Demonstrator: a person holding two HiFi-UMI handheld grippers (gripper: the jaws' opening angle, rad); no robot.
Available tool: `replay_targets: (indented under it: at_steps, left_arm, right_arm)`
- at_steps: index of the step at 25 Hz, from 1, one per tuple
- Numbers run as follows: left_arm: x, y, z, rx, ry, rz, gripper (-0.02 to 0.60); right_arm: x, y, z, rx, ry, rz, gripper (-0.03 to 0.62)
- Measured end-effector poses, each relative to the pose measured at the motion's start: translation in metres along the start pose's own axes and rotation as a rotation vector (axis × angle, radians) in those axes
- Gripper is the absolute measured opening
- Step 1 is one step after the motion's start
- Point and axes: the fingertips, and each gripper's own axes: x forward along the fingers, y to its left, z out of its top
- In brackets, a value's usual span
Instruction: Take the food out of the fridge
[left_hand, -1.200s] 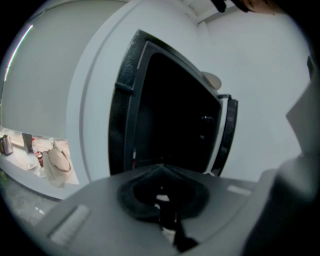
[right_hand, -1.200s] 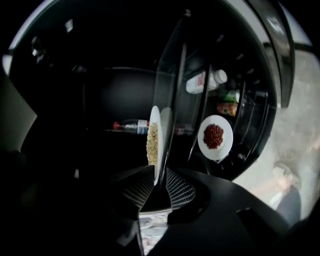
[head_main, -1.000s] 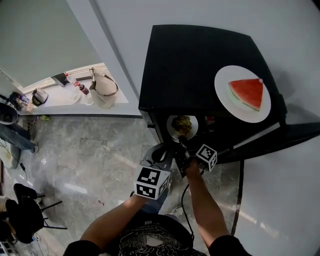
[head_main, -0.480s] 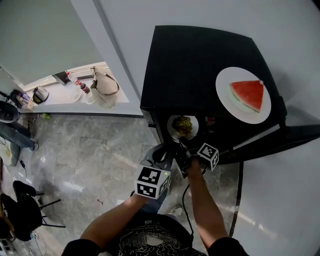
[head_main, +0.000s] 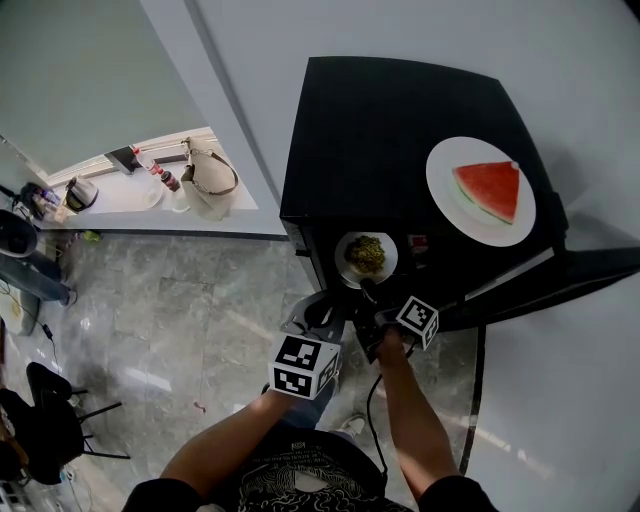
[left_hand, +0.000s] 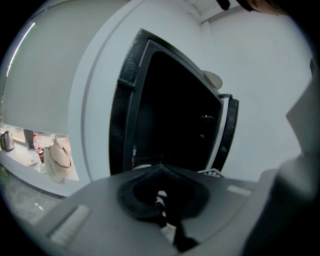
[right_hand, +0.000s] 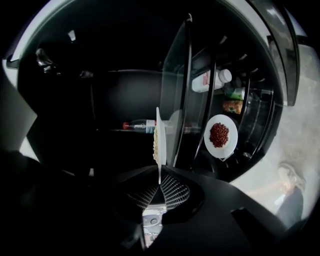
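At the front of the open fridge (head_main: 400, 120), the right forearm is stretched forward and the right gripper (head_main: 368, 290) is pointed almost level into the opening. Its 2 jaws have just been closing and are clamped on the near rim of the plate of food (head_main: 365, 256), seen edge-on between them at the fridge's mouth. Beside it, the left gripper (head_main: 320, 303) is held closed and empty.

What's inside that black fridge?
A plate of food, its rim in the jaws of the right tool, which have just been closing on it; a plate of red bits; a white bottle. Darkness hides the back.
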Motion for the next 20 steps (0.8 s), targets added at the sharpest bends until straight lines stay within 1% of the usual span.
replay_targets:
  at_steps: [4,7,9,13,18,20]
  left_arm:
    - [-0.001,0.0,0.003,0.001,-0.009,0.007,0.002]
    - [-0.002,-0.001,0.009,0.002,-0.027,0.015,0.002]
    - [-0.002,0.0,0.014,0.004,-0.042,0.019,0.002]
    - [-0.01,0.005,0.024,0.003,-0.072,0.043,0.002]
    - [-0.027,0.011,0.038,-0.006,-0.115,0.08,0.002]
    - [-0.035,0.014,0.042,-0.01,-0.129,0.098,0.002]
  right_arm:
    - [-0.015,0.013,-0.005,-0.019,0.013,0.019,0.009]
    - [-0.034,0.029,-0.013,-0.061,0.032,0.023,0.009]
    - [-0.051,0.045,-0.021,-0.085,0.037,0.04,0.01]
    - [-0.089,0.077,-0.039,-0.101,0.044,0.086,0.009]
    - [-0.129,0.11,-0.05,-0.093,0.048,0.116,0.009]
    - [-0.144,0.127,-0.058,-0.106,0.057,0.132,0.011]
